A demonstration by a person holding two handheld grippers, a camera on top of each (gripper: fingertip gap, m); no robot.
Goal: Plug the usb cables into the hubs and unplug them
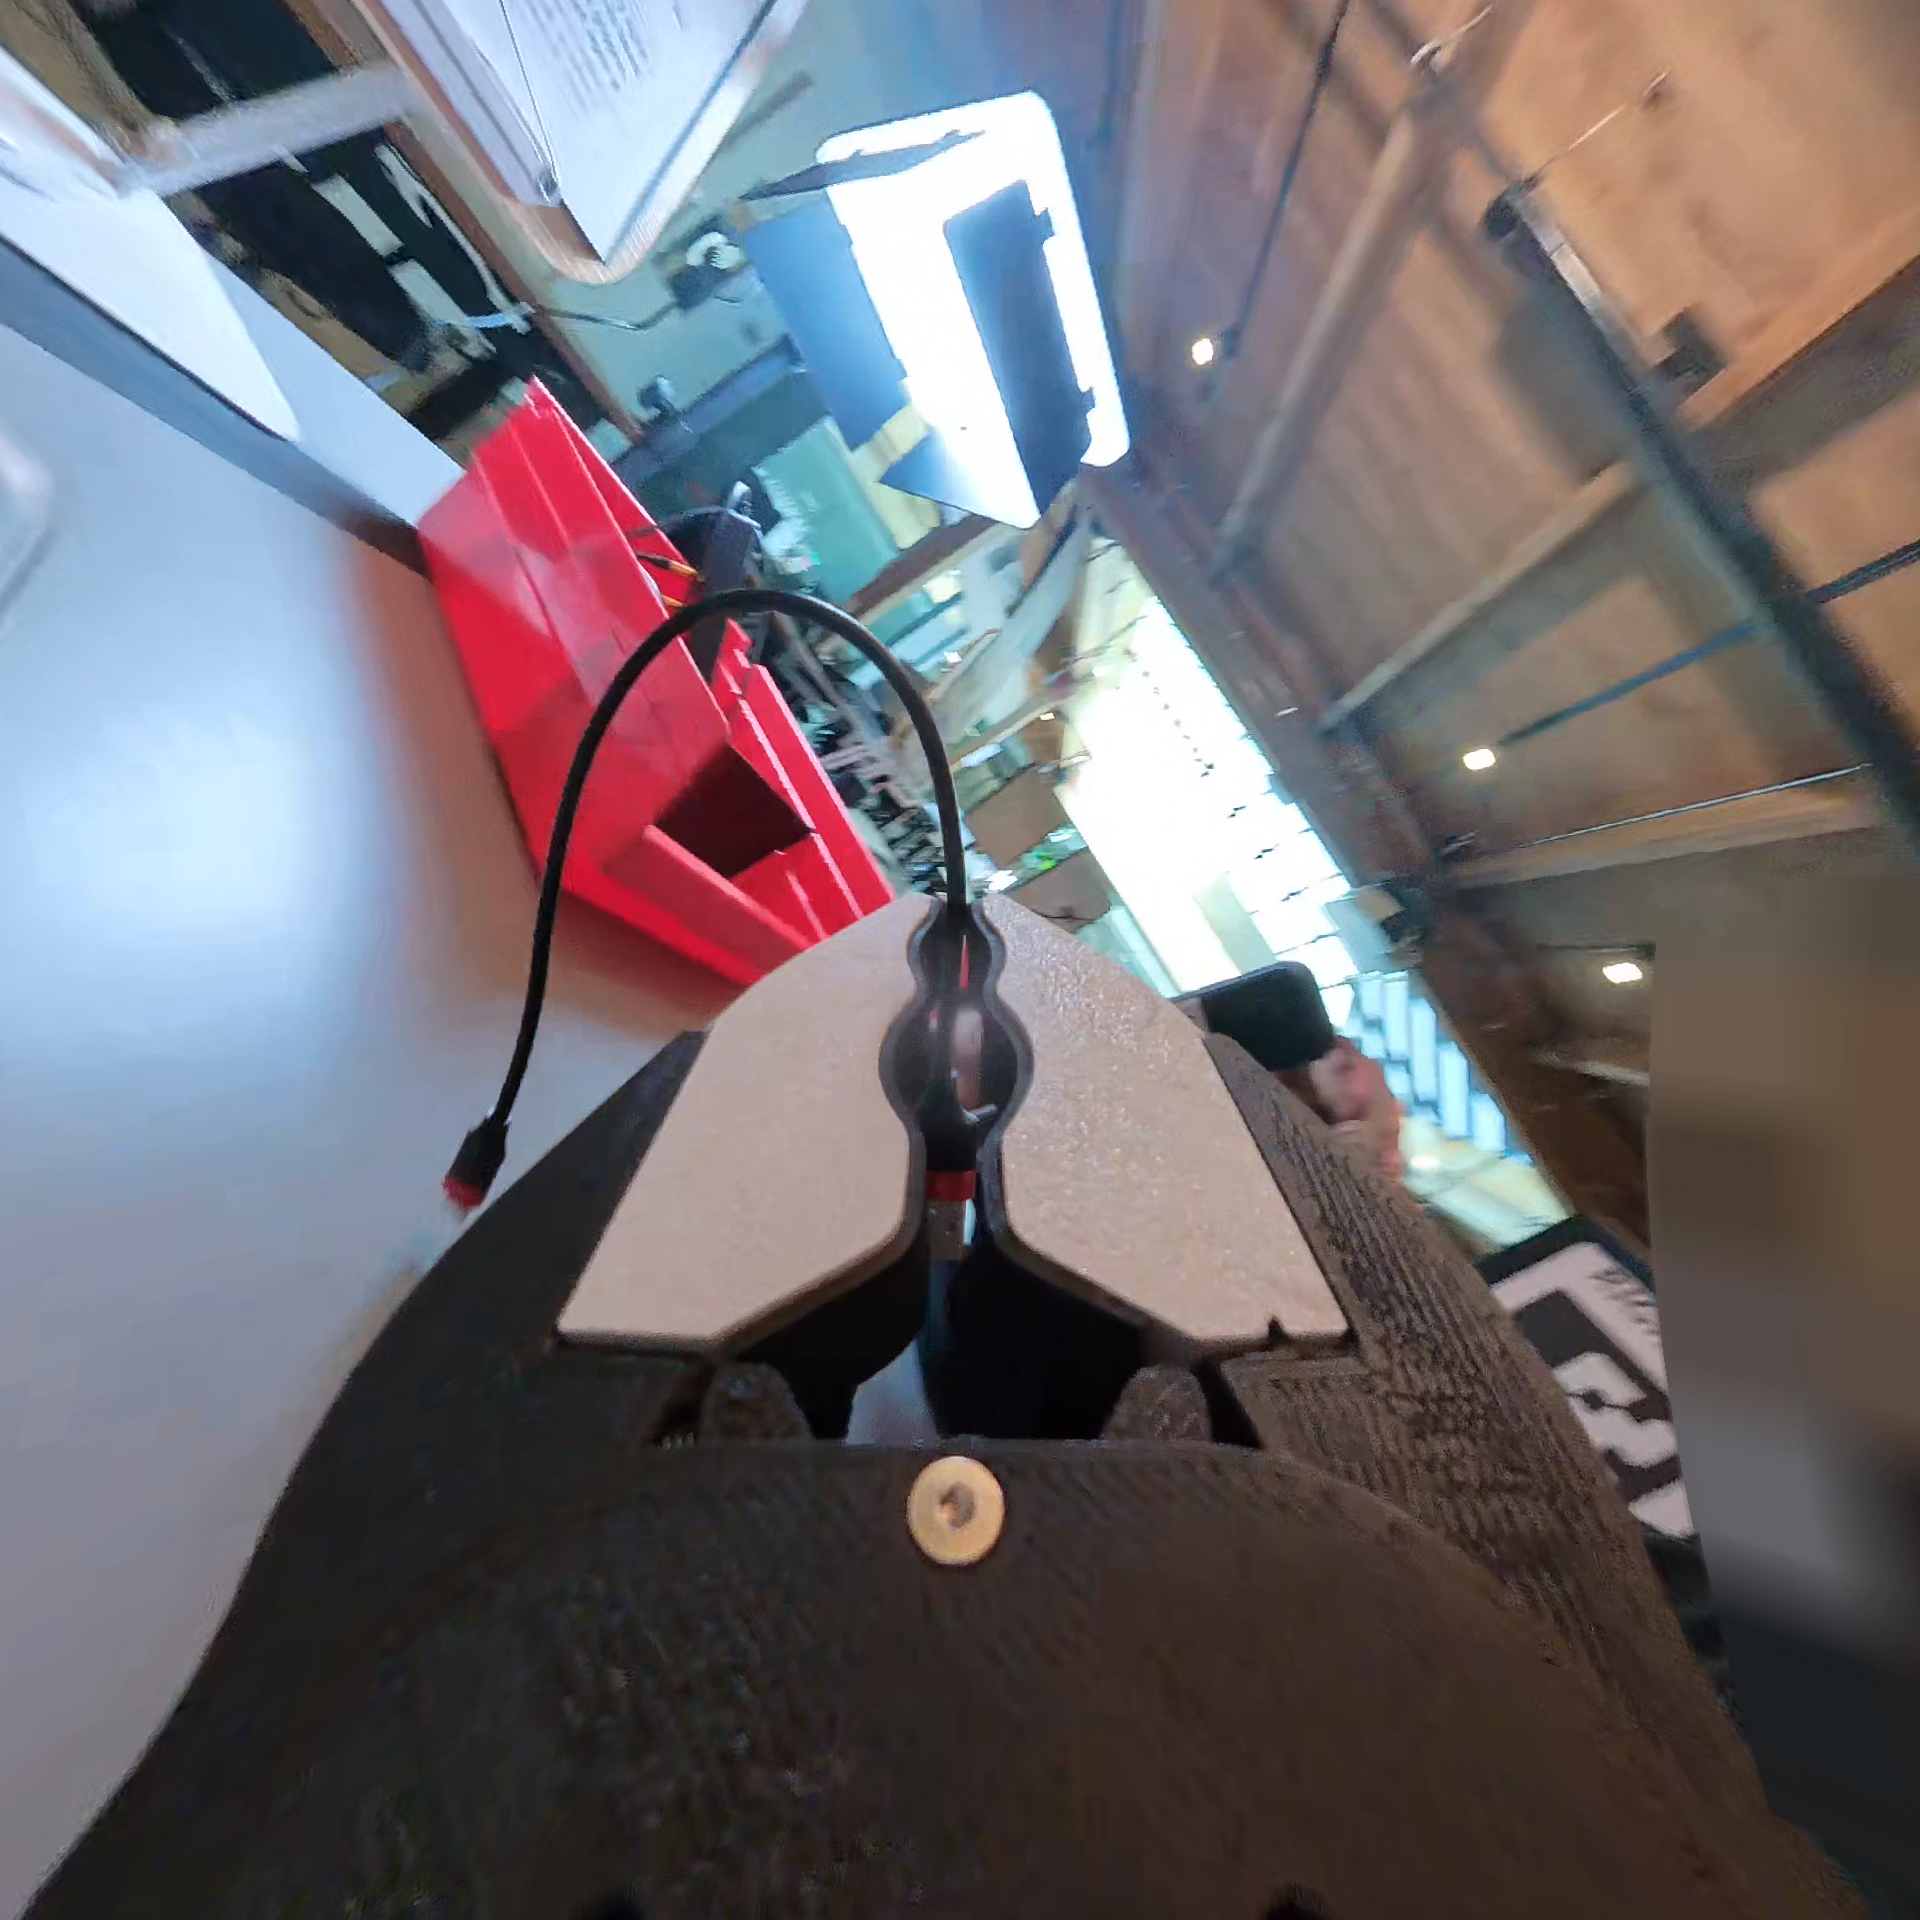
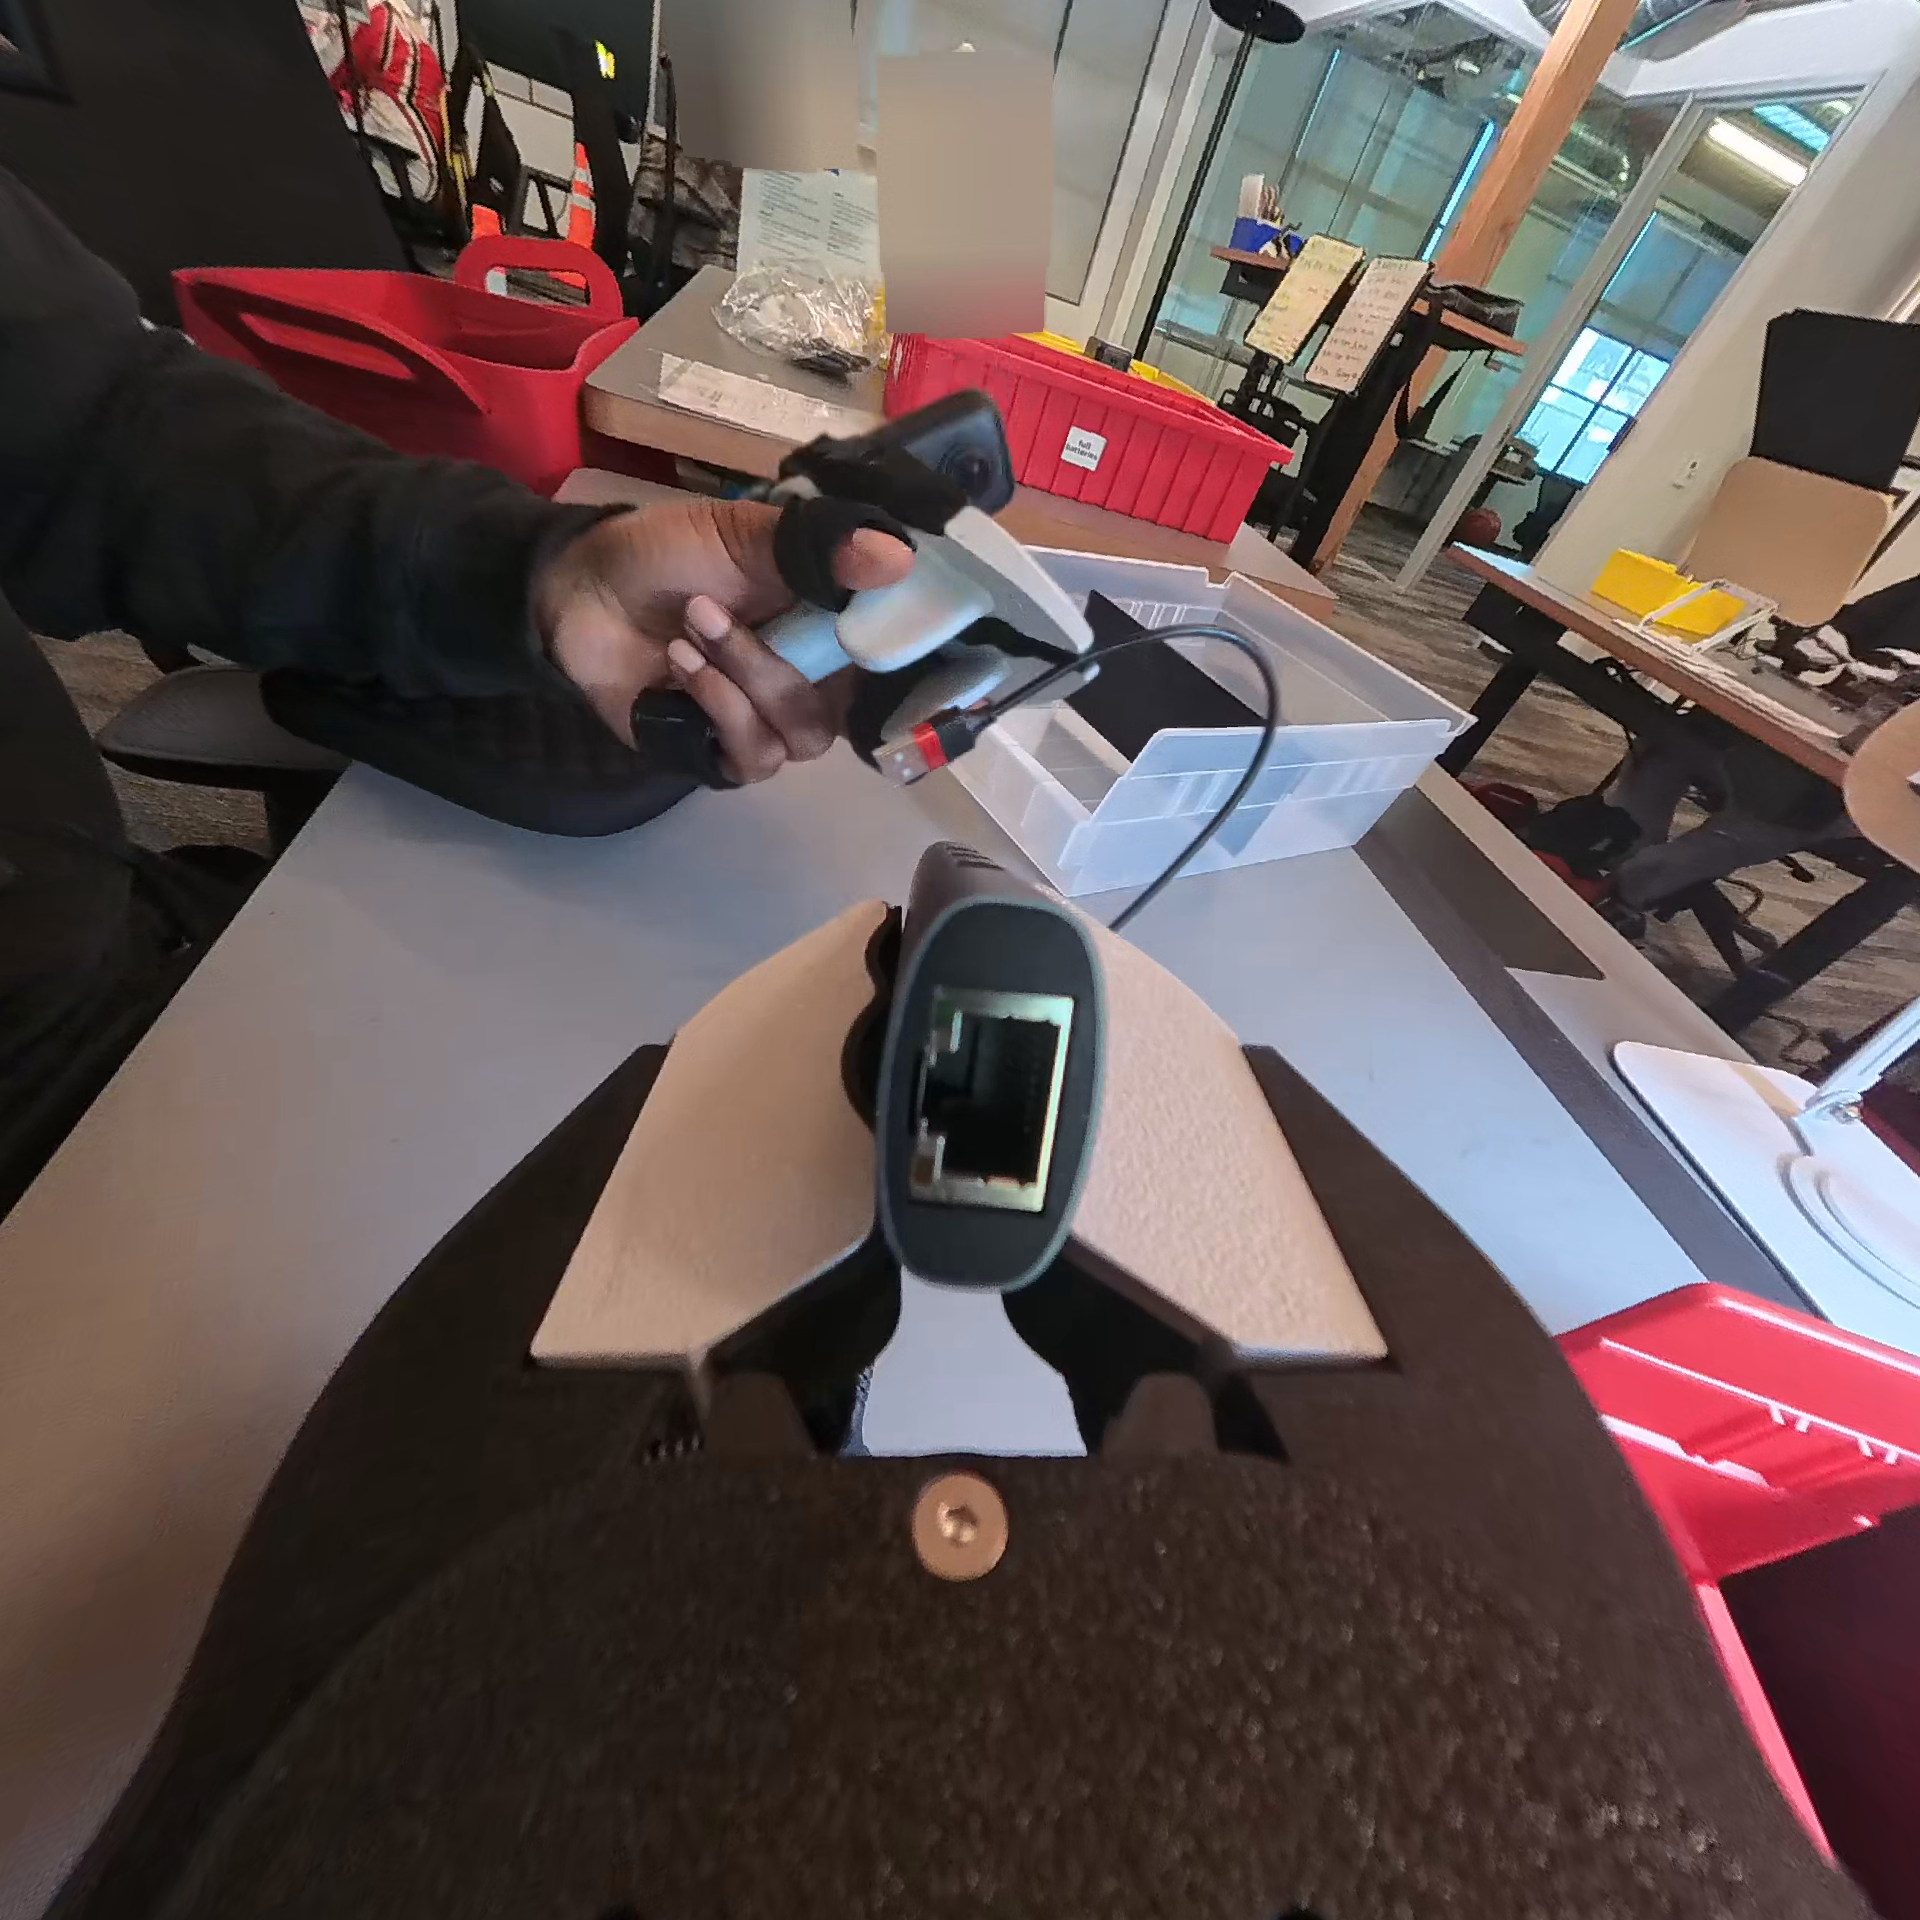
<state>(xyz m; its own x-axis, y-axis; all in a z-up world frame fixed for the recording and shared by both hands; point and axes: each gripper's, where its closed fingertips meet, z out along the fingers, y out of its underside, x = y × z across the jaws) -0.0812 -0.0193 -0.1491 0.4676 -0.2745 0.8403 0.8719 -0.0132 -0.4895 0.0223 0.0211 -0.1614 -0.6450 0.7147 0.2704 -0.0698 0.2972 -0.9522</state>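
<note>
In the left wrist view my left gripper (image 1: 951, 935) is shut on a short black USB cable (image 1: 623, 717) just behind its red-banded USB-A plug (image 1: 948, 1205). The plug points back toward the camera. The cable arcs up and left, and its other red-tipped end (image 1: 473, 1158) hangs free. In the right wrist view my right gripper (image 2: 987, 925) is shut on a dark grey hub (image 2: 987, 1091) above the grey table (image 2: 416, 1039), its network port facing the camera. The left gripper (image 2: 1039, 655), held in a hand, holds the plug (image 2: 920, 750) a short way beyond the hub, apart from it.
A clear plastic organiser box (image 2: 1247, 769) lies open on the table behind the hub. Red bins stand at the back (image 2: 1091, 436), back left (image 2: 395, 343) and near right (image 2: 1745, 1434). A white lamp base (image 2: 1745, 1143) sits at the right. A sleeved arm (image 2: 260, 540) reaches in from the left.
</note>
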